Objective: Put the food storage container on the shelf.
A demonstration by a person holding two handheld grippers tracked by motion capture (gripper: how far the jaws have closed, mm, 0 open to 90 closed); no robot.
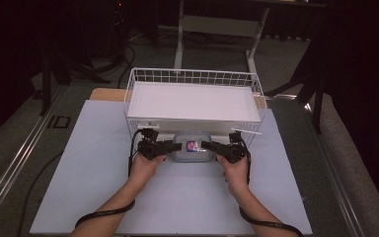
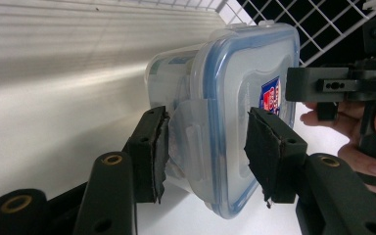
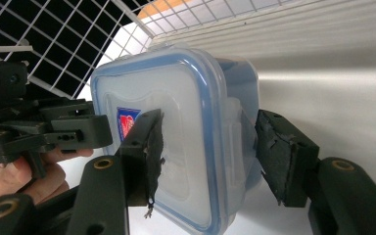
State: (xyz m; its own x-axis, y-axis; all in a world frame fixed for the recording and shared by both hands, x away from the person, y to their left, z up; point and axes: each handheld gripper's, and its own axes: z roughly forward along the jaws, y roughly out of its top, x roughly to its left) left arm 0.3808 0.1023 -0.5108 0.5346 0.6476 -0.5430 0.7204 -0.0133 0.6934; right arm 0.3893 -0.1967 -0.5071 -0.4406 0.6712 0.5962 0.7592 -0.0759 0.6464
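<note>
A clear plastic container with a blue-sealed lid and a red-and-blue label sits between my two grippers, just in front of the white wire basket. My left gripper clamps its left end. In the left gripper view the jaws close on the container, one pad on the side latch and one on the lid. My right gripper grips the opposite end. In the right gripper view the jaws straddle the container's rim, one pad on the lid and one behind.
The wire basket holds a flat white board and stands at the back of the pale mat that covers the table. Dark floor, cables and a table frame lie beyond. Each gripper's cable trails toward the front edge.
</note>
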